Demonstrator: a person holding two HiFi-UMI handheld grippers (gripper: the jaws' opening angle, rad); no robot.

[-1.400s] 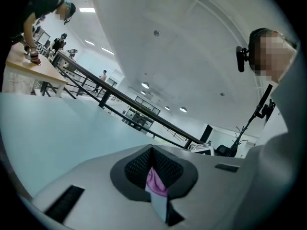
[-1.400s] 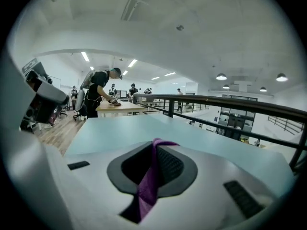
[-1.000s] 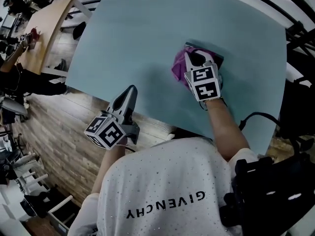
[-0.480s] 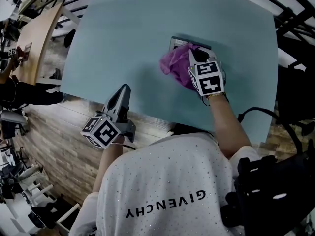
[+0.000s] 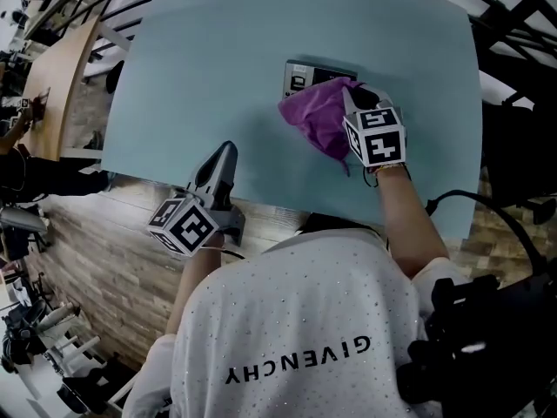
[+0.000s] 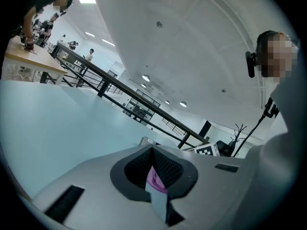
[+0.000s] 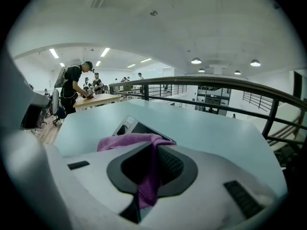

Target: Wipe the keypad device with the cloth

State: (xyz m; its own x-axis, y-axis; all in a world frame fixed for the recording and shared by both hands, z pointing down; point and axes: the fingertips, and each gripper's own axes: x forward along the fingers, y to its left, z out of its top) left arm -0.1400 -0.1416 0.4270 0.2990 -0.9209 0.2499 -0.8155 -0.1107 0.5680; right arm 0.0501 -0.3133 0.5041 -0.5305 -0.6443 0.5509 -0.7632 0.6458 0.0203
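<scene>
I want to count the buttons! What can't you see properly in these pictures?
- The buttons on the device: in the head view the cloth covers most of it, and the rest is too small.
- The device's front: in the right gripper view the cloth and the right gripper block it.
- The pink bit at the left gripper: in the left gripper view it is too small to name.
</scene>
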